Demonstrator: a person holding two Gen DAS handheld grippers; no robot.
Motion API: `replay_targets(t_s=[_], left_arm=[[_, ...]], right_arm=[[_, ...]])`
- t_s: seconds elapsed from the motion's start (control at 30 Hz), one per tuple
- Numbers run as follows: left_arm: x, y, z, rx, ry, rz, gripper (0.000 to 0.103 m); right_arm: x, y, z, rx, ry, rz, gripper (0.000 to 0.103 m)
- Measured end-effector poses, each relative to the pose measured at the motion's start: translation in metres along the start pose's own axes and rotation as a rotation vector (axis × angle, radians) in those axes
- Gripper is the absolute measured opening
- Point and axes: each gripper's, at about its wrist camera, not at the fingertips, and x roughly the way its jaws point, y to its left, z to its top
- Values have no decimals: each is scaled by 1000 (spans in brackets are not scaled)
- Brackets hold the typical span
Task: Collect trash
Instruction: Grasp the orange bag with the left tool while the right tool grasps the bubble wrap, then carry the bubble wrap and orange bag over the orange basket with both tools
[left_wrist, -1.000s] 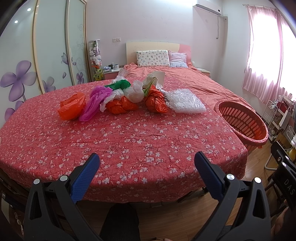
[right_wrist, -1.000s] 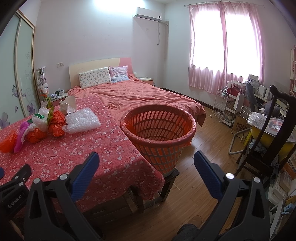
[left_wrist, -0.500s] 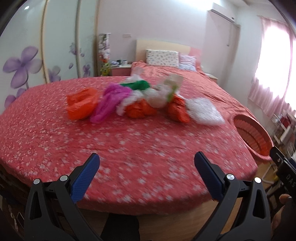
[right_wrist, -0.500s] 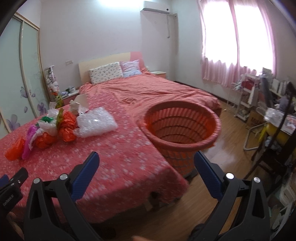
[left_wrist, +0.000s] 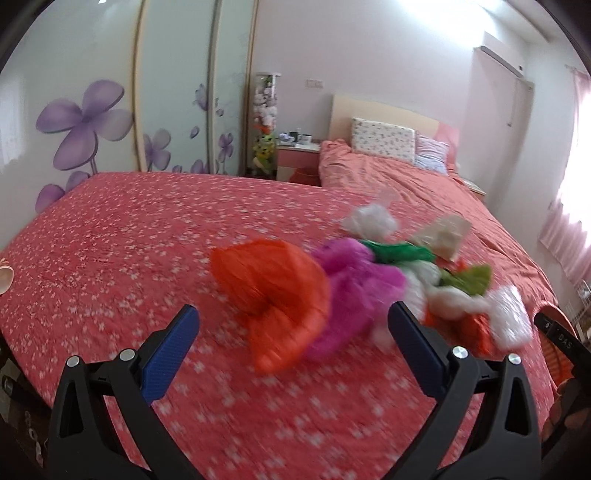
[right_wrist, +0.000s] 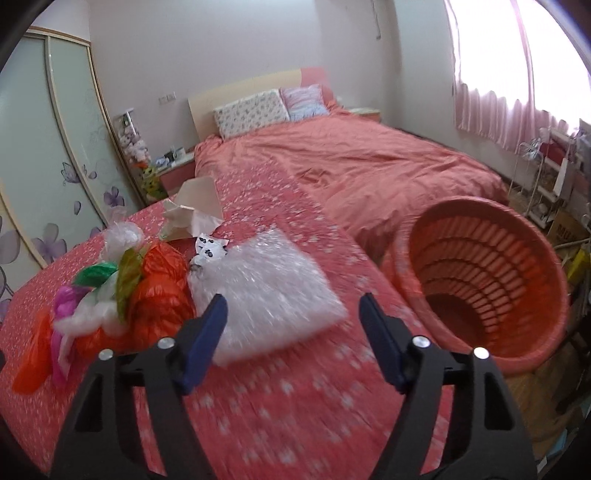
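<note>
A heap of crumpled plastic bags lies on the red floral bedspread (left_wrist: 147, 236). In the left wrist view an orange bag (left_wrist: 273, 295) sits nearest, just beyond my left gripper (left_wrist: 291, 325), whose jaws stand wide open and empty. A magenta bag (left_wrist: 354, 288) lies beside it. In the right wrist view a sheet of clear bubble wrap (right_wrist: 266, 288) lies just ahead of my right gripper (right_wrist: 293, 312). Its jaws are closing, with nothing pressed between them. The red slatted basket (right_wrist: 491, 280) stands to the right, beside the bed.
Crumpled beige paper (right_wrist: 195, 210) and a small printed scrap (right_wrist: 210, 247) lie behind the bubble wrap. Pillows (right_wrist: 251, 110) rest at the headboard. A wardrobe with purple flowers (left_wrist: 81, 114) fills the left wall. Shelves and clutter (right_wrist: 554, 173) stand under the pink curtains.
Both grippers have moved in over the bed toward the heap, which now looks much larger. The right jaws have narrowed; the left jaws stay wide.
</note>
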Motion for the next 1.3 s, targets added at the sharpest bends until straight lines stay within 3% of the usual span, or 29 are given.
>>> replay_targets(t_s=[0.1, 0.27, 0.33, 0.5, 0.57, 0.63, 0.83, 0.9, 1.0, 1.3], left_arm=[[12, 9, 5, -3, 13, 11, 101], [34, 20, 14, -10, 38, 1, 101], [46, 27, 19, -19, 59, -12, 101], [71, 35, 20, -53, 133, -21, 101], [79, 39, 19, -57, 155, -21, 99], [86, 40, 15, -51, 178, -16, 94], [107, 45, 2, -78, 264, -69, 66], [107, 45, 1, -78, 262, -82, 52], [101, 44, 4, -58, 231, -86, 38], [66, 39, 24, 3, 128, -80, 32]], right_arm=[[22, 11, 4, 1, 41, 20, 68], [53, 24, 1, -60, 101, -19, 68], [59, 27, -3, -83, 121, -26, 60], [57, 28, -7, -115, 131, -13, 24], [54, 27, -8, -124, 127, -8, 20], [53, 25, -9, -127, 128, -3, 18], [49, 20, -11, -131, 124, -1, 18], [47, 18, -12, -134, 119, -2, 17], [42, 17, -13, -136, 110, -6, 17], [21, 6, -8, -121, 67, -4, 15]])
